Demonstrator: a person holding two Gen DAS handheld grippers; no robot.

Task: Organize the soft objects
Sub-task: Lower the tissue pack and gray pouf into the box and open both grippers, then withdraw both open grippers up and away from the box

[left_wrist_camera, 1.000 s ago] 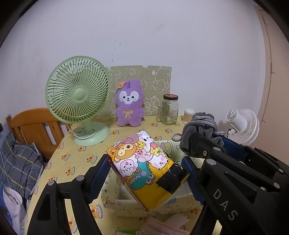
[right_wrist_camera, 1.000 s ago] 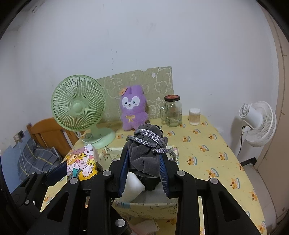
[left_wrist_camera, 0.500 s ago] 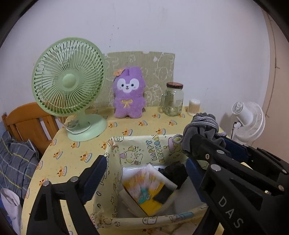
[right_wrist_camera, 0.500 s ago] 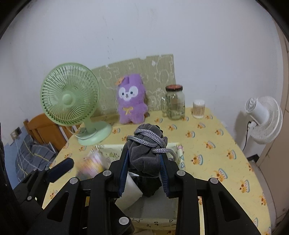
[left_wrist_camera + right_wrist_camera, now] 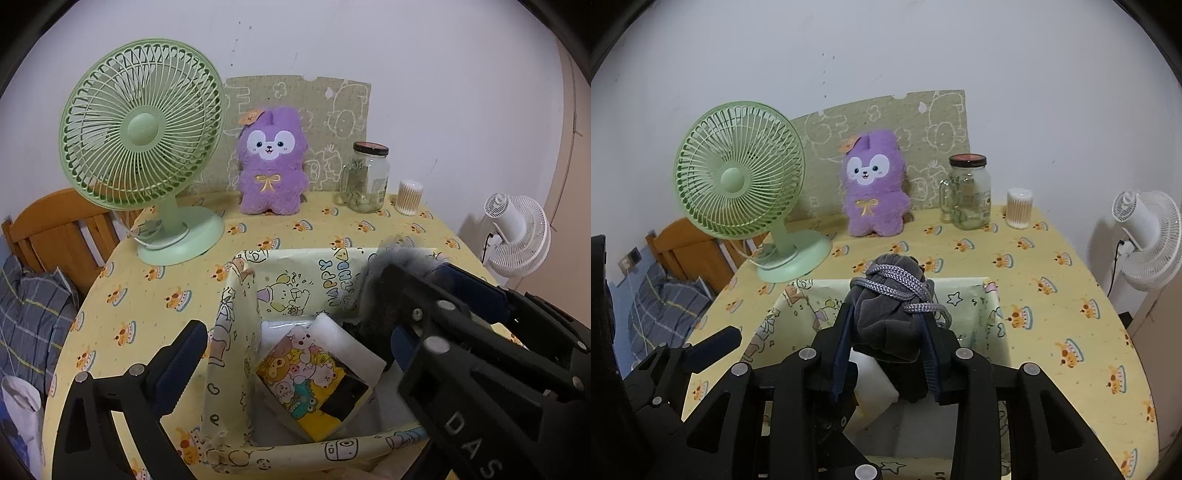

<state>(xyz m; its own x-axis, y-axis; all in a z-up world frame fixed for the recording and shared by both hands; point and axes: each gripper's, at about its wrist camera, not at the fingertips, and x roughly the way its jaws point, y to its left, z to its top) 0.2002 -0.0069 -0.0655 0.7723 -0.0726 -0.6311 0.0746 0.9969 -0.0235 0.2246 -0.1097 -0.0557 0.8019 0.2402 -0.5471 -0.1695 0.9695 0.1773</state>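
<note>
A cartoon-printed tissue pack (image 5: 314, 384) lies tilted inside the yellow patterned fabric box (image 5: 236, 332), on a white packet (image 5: 347, 343). My left gripper (image 5: 295, 339) hangs over the box with its jaws opening wide; nothing is between them. My right gripper (image 5: 888, 339) holds a grey drawstring pouch (image 5: 890, 314) above the box (image 5: 993, 306). Its jaws are opening, and the pads still touch the pouch's sides. In the left wrist view the pouch (image 5: 388, 266) is a blur at the box's right rim.
At the table's back stand a green desk fan (image 5: 140, 133), a purple plush bunny (image 5: 271, 166), a glass jar (image 5: 365, 177) and a cotton swab tub (image 5: 408, 192). A white fan (image 5: 517, 236) stands off the right side. A wooden chair (image 5: 62, 232) with plaid cloth is at the left.
The tissue pack left my left gripper and dropped into the box, and the left jaws spread wide. Both grippers sank toward the box. The right jaws widened a little around the pouch.
</note>
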